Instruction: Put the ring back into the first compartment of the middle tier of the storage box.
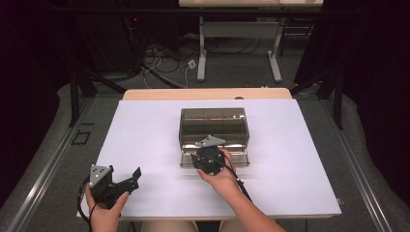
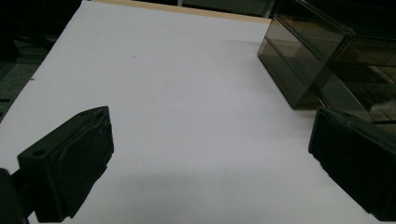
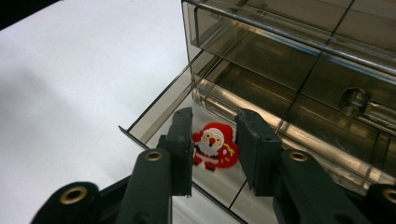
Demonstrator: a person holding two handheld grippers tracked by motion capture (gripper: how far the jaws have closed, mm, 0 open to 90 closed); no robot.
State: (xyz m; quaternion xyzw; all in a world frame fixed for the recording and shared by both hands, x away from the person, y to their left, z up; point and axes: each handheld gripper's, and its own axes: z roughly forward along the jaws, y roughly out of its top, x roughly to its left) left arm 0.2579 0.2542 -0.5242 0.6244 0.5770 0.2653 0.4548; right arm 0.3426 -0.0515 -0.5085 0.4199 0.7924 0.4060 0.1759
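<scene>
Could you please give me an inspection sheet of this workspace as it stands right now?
Surface: white table top, bare apart from the job's things.
Job's things: smoky transparent drawer box, its lower drawer pulled out; a small Santa figure sits over the drawer floor.
Clutter: nothing seen.
Grippers: right tongs closed on the Santa figure; left tongs open, with nothing between them, near the table's front left corner.
Cables: one trails from each gripper along the forearm; loose floor cables lie beyond the table.
Surroundings: grey desk frame behind, dark curtains at both sides.
</scene>
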